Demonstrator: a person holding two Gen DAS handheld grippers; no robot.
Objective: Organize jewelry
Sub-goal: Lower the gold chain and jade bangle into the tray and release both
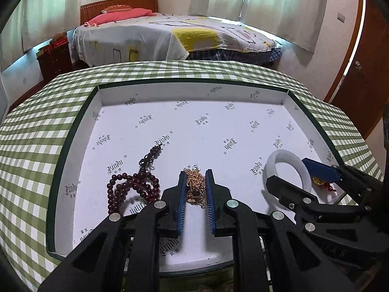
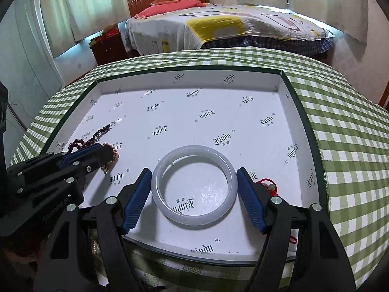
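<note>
While both grippers sit low over the near part of the box, the left gripper (image 1: 196, 182) has its blue pads narrowed around the gold chain (image 1: 194, 186), which is bunched between them on the box floor; pads look just beside or touching the chain, contact not certain. Right gripper (image 2: 194, 182) is spread wide with the white jade bangle (image 2: 194, 187) lying flat between its fingers, each pad just beside the outer rim, a thin gap showing on both sides. Just right of the right finger lies a red cord charm (image 2: 267, 185) with a small gold piece. Left of the chain, the dark red bead string (image 1: 132, 187) lies coiled, its tassel end running farther into the box. All of it rests in the white-lined box (image 1: 194, 90) printed with logos, dark green rim. Box sits on a green checked tablecloth (image 1: 29, 146). Beyond: bed (image 1: 170, 39) with pink pillow (image 1: 116, 17), dark nightstand (image 1: 54, 60), curtains (image 1: 279, 4), wooden door (image 1: 362, 73).
</note>
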